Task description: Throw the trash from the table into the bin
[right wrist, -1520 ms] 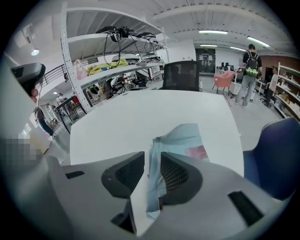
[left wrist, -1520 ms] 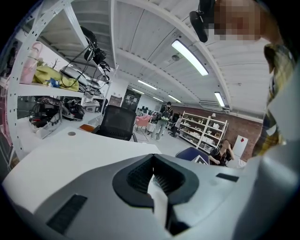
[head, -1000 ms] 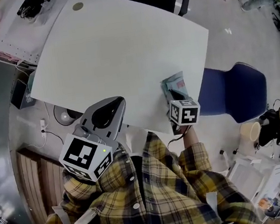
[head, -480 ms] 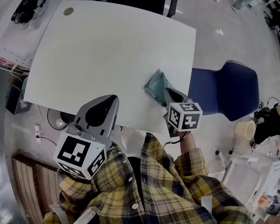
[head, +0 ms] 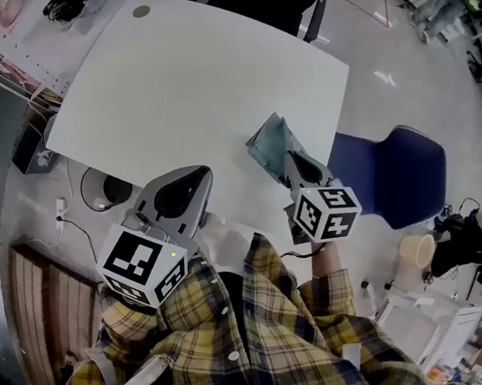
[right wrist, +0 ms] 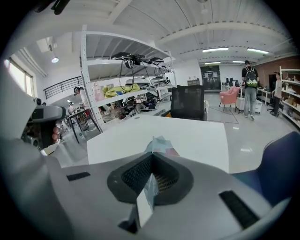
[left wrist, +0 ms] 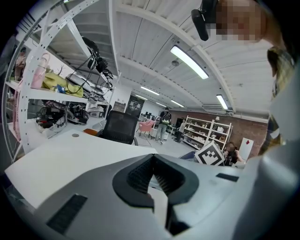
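1. Head view: the right gripper (head: 292, 162) has its jaws closed tight on the trash, a crumpled teal wrapper (head: 267, 143). A second ago the wrapper lay flat on the counter (head: 192, 80). Now it is lifted clear, above the near right edge. I judge the pick done and only the carry left. The left gripper (head: 194, 182) waits at the near edge, further left. A round container (head: 106, 191) on the floor at the near left may be the bin; I can't confirm it.
2. Left gripper view: the left gripper's (left wrist: 152, 161) jaws are together with nothing between them. The counter (left wrist: 61, 159) ahead is bare.
3. Right gripper view: the wrapper (right wrist: 159, 144) is pinched in the right gripper (right wrist: 151, 161) and pokes out past the tips. A blue chair (right wrist: 281, 154) crowds the right side, so I'd swing away from it over the open counter (right wrist: 187, 133).
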Demonstrator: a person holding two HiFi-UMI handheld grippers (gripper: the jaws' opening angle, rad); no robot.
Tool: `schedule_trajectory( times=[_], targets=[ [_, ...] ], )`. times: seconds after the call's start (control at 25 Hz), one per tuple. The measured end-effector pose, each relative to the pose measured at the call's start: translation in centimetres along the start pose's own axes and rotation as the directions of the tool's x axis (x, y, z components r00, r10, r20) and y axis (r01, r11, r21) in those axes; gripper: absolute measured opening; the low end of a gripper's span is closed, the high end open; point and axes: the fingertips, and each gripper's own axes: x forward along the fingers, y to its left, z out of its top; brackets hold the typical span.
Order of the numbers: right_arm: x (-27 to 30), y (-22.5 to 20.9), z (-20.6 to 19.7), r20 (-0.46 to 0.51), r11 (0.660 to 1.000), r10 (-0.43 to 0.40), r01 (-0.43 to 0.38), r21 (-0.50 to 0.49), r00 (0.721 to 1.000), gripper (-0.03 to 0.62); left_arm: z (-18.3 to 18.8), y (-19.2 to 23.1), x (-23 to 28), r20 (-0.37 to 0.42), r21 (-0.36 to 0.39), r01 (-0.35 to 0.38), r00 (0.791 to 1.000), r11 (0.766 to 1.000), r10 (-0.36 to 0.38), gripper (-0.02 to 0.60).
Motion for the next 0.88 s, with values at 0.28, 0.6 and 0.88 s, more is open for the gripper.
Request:
schedule_trajectory(
  times=[0.28,0.6,0.88],
  targets=[
    [2.0,4.7,1.1,-0.025,0.99,0.111,-0.113,-0.084,0.994,-0.002,-0.5,2.3,-2.8,0.017,-0.039,-0.095,0.995,0.995,0.095,0.008],
    [6.9,14.4,1.3,-0.115,0.945,0.231,-0.251,-0.211,0.966,-0.002,-1.9,8.5,-10.5,0.069,-0.126,-0.249,0.963,0.96,0.259,0.008],
    [10.7,27.1,2.5,-0.148,0.891,0.317,-0.347,-0.292,0.937,-0.002,-2.0,15.8,-20.6,0.124,-0.175,-0.35,0.919,0.92,0.374,0.008]
  ],
)
